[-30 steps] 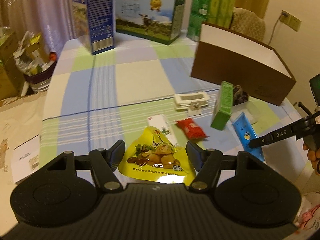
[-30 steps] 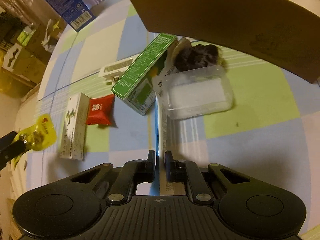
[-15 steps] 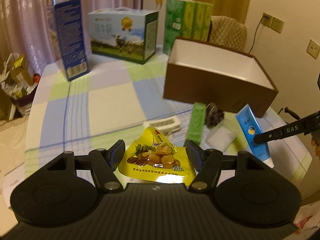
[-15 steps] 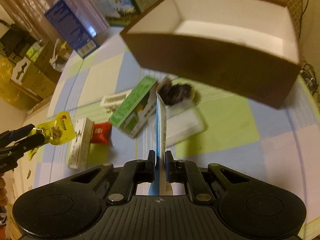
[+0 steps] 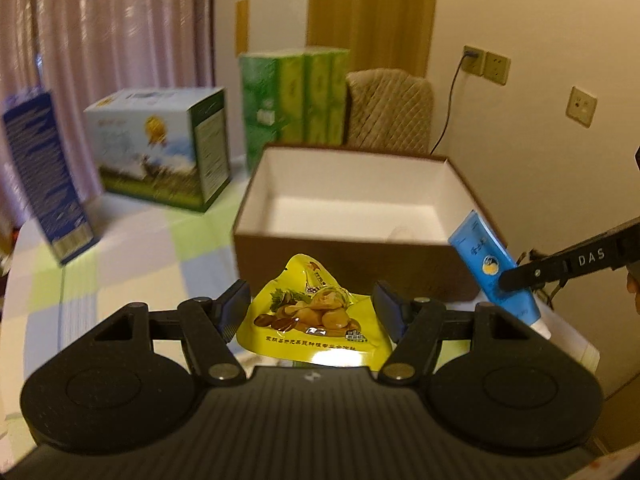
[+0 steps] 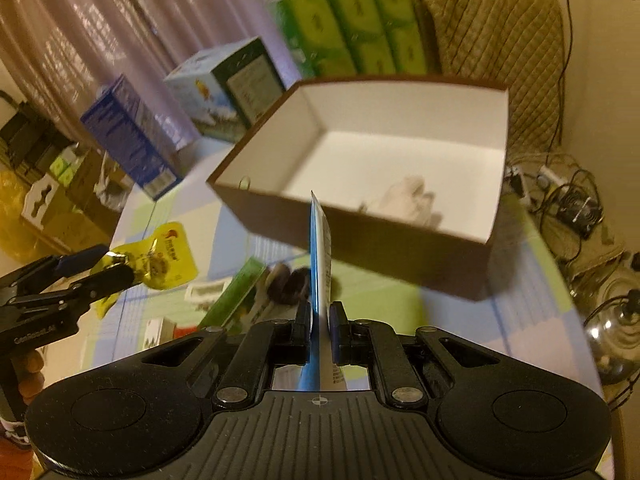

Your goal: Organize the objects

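Note:
My left gripper (image 5: 312, 304) is shut on a yellow snack pouch (image 5: 316, 316) and holds it in the air just before the near wall of the brown box (image 5: 344, 240). The box is open, with a white inside. In the right wrist view the same left gripper (image 6: 114, 262) holds the pouch (image 6: 168, 256) left of the box (image 6: 360, 236). My right gripper (image 6: 320, 314) is shut on a blue tube (image 6: 320, 248), seen edge-on and pointing at the box. From the left wrist view the tube (image 5: 486, 268) hangs tilted by the box's right front corner. A white crumpled thing (image 6: 404, 200) lies inside the box.
On the checked tablecloth below lie a green box (image 6: 236, 292), a dark bundle (image 6: 288, 280) and a white packet (image 6: 208, 290). Behind stand a blue carton (image 5: 44, 176), a milk case (image 5: 160, 148), green tissue packs (image 5: 296, 100) and a padded chair (image 5: 390, 112). Cables (image 6: 572, 196) lie on the floor at right.
Both grippers have risen from the table and moved toward the brown box, each keeping its load. The box's inside has come into view.

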{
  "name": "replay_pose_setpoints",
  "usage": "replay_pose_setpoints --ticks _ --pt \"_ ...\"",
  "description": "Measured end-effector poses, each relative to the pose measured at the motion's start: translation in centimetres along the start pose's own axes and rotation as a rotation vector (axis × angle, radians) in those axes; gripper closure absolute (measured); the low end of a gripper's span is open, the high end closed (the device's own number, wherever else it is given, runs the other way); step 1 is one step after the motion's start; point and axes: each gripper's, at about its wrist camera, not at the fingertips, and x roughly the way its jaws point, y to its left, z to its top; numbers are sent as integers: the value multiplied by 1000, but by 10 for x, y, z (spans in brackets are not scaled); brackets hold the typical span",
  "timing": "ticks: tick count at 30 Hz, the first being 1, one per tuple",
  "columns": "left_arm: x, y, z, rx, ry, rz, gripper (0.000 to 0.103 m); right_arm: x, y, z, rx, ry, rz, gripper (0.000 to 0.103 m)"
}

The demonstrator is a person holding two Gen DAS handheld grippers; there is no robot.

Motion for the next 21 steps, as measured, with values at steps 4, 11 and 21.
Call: replay_pose_setpoints --ticks 4,11,21 --pt "18 -13 22 23 -26 -26 39 -7 -7 19 3 -38 2 98" --pt "51 -24 54 39 -47 -52 39 -9 -22 60 18 -108 -16 98" --pt "127 -20 82 51 36 -38 81 26 -60 105 94 -122 -89 98"
